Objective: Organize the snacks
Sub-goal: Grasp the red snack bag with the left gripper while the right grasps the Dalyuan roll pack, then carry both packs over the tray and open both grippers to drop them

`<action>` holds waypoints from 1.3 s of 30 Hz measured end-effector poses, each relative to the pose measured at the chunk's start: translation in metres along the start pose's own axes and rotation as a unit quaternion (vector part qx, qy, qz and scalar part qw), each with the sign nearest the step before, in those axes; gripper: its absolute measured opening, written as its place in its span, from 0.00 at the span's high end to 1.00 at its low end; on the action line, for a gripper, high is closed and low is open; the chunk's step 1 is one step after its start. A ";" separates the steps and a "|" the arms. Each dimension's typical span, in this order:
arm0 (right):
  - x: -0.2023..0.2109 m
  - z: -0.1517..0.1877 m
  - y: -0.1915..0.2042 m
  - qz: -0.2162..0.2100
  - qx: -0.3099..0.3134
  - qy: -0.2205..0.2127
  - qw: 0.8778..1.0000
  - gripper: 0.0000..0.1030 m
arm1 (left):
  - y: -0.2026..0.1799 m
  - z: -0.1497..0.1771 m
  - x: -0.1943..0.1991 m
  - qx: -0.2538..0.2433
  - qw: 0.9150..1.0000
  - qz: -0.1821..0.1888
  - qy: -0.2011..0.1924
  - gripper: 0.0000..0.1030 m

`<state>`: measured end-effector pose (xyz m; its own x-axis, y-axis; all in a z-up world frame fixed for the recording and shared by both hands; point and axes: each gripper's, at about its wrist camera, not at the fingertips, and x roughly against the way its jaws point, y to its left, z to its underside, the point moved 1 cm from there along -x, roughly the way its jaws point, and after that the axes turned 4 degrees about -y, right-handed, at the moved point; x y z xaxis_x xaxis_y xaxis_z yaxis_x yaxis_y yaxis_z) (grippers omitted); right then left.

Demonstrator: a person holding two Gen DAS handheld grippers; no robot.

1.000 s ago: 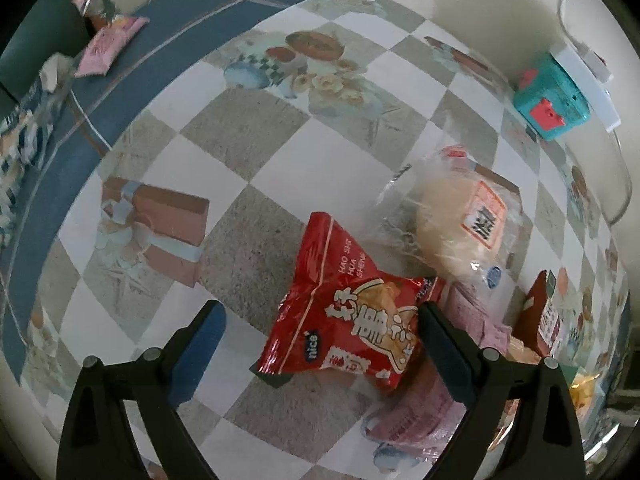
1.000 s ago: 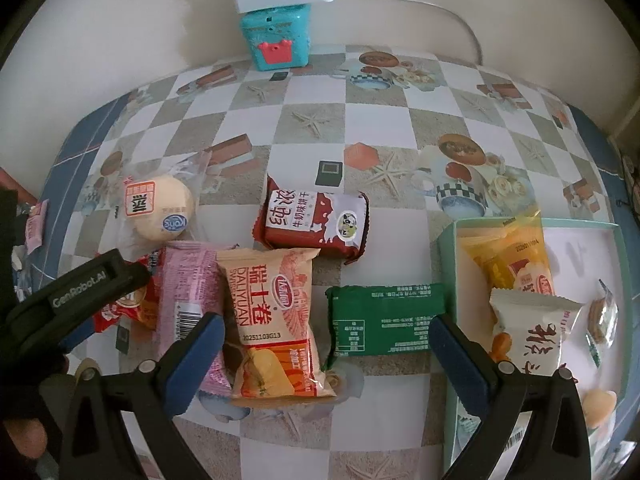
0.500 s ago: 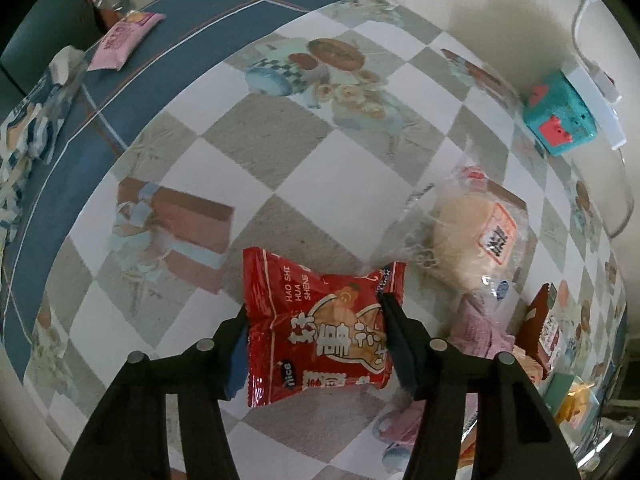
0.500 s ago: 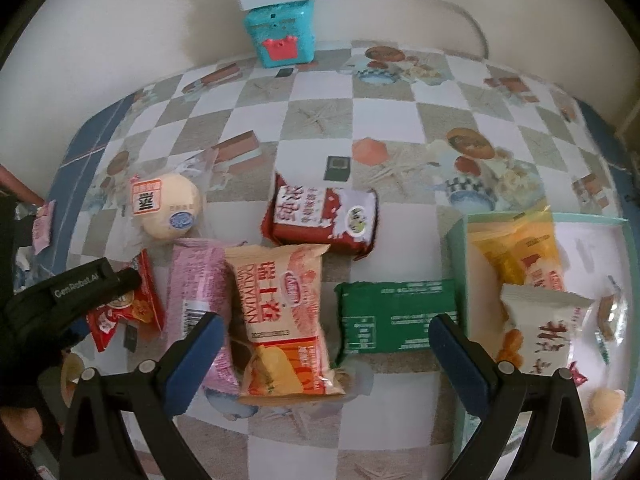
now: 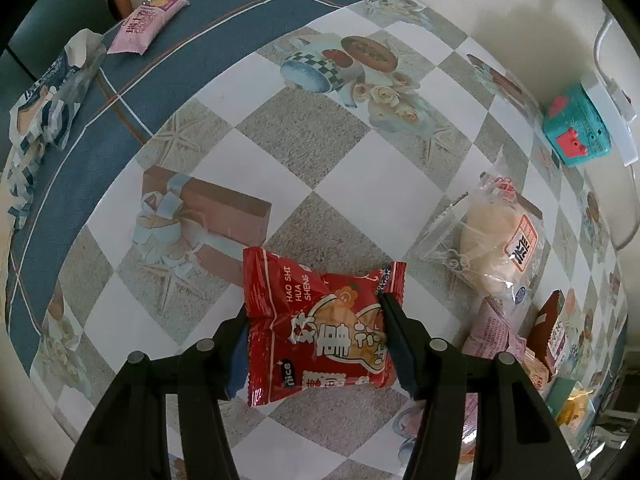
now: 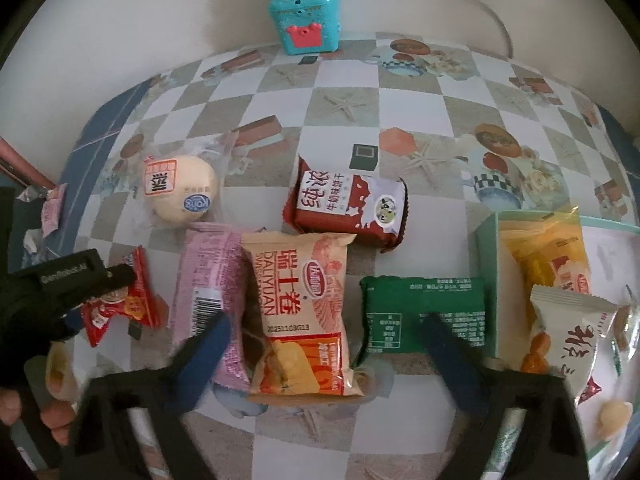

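Partly done: several packets already in green tray (image 6: 486,248) at counter's right edge. Left gripper (image 5: 316,332) jaws clenched on red snack packet (image 5: 320,320) near left edge; right gripper (image 6: 324,344) jaws just closing, unclenched astride orange packet (image 6: 302,312). Five others loose mid-counter.

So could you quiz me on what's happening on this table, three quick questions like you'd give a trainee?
1. True or false: the left gripper is clamped on the red snack packet.
2. Which snack lies between the right gripper's jaws, untouched by the pads? A) the green packet B) the orange-and-cream Daliyuan packet C) the round bun in clear wrap
3. Fill in: the yellow packet and the white packet lie in the pale green ____.

Key: 1 true; 2 B; 3 tray.
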<state>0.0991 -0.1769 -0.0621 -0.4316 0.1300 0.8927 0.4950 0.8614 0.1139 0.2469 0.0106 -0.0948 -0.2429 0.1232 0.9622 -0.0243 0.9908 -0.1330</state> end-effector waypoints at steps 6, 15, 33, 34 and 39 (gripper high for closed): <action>0.002 0.000 0.006 -0.014 0.010 -0.002 1.000 0.51 | -0.003 0.001 -0.001 0.000 1.000 -0.001 0.000 0.42; -0.009 0.005 0.011 -0.005 0.019 0.011 1.000 0.63 | 0.001 0.000 0.000 0.002 1.000 0.000 0.001 0.42; 0.061 -0.013 -0.002 -0.005 0.017 -0.069 0.997 0.64 | 0.006 0.011 0.084 0.005 0.997 0.023 -0.071 0.42; 0.063 -0.013 -0.005 -0.003 0.016 -0.071 0.997 0.64 | 0.003 0.012 0.089 0.002 0.997 0.026 -0.075 0.42; 0.068 -0.014 -0.026 -0.003 -0.004 -0.070 0.998 0.64 | -0.016 0.020 0.100 -0.013 0.996 0.030 -0.082 0.42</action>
<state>0.0669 -0.1973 0.0021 -0.5347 0.1926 0.8228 0.4981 0.8584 0.1228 0.2040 0.0060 -0.0009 -0.3986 0.1742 0.9004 0.0194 0.9832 -0.1816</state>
